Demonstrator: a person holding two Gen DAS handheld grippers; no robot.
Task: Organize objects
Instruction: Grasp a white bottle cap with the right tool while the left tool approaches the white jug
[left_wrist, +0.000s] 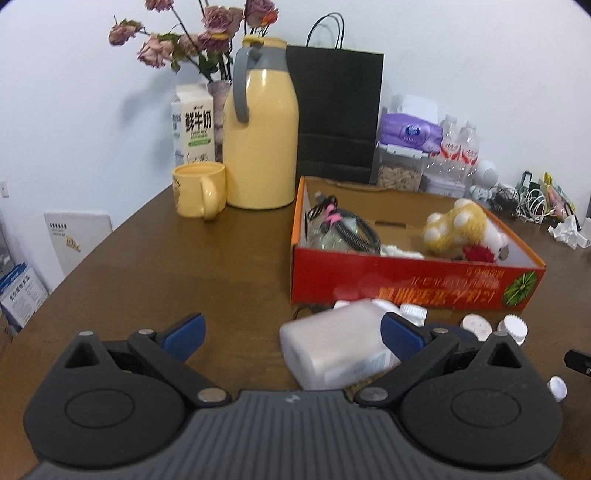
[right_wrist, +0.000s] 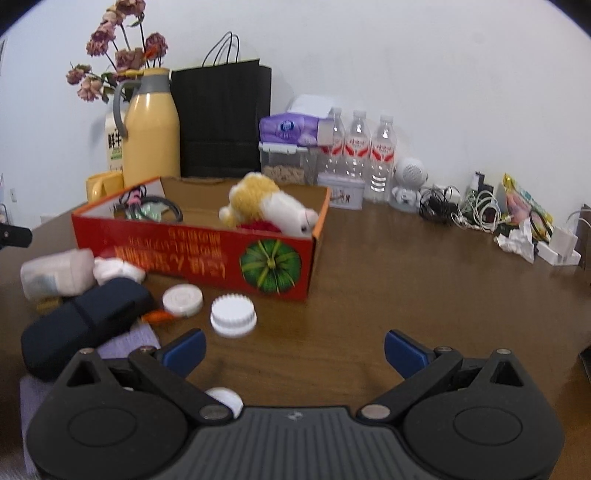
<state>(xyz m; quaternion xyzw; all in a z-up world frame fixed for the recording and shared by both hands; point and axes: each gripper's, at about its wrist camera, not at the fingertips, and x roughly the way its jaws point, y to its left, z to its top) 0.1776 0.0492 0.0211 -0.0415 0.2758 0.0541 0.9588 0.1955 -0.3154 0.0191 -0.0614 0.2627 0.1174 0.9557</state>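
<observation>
Left gripper (left_wrist: 293, 334): fingers spread wide, nothing clamped. Right gripper (right_wrist: 294, 349): likewise spread wide, holding nothing, over bare table (right_wrist: 406, 280). Destination: red cardboard box (left_wrist: 406, 288) at mid-table, already containing a plush toy (left_wrist: 456, 225) at the right end and a coiled cable bundle (left_wrist: 343, 229) at the left end. Still outside, in front of the near wall of the box: a translucent white bottle (left_wrist: 332, 350) lying on its side, a dark blue case (right_wrist: 81, 325), a flat white round lid (right_wrist: 183, 300), a ribbed white cap (right_wrist: 233, 315), and several smaller white caps, too blurred to separate. Step in hand, as judged: pick-up of the bottle, which lies between the left fingers but offset toward the right-hand pad (left_wrist: 400, 338), apparently touching or just beside it. Recommended procedure: shift the left gripper rightward to centre the bottle between the pads; align the pads across the flat body, not the neck; close firmly but gradually, since smooth plastic may slip or roll; lift clear of the box's near wall before moving forward; release over the open middle of the box, between cable bundle and plush toy. Keep the right gripper well apart from the left during the lift, then assign it the ribbed cap, nearest its left pad (right_wrist: 184, 349). Risk: nudging loose caps off toward the near edge.
</observation>
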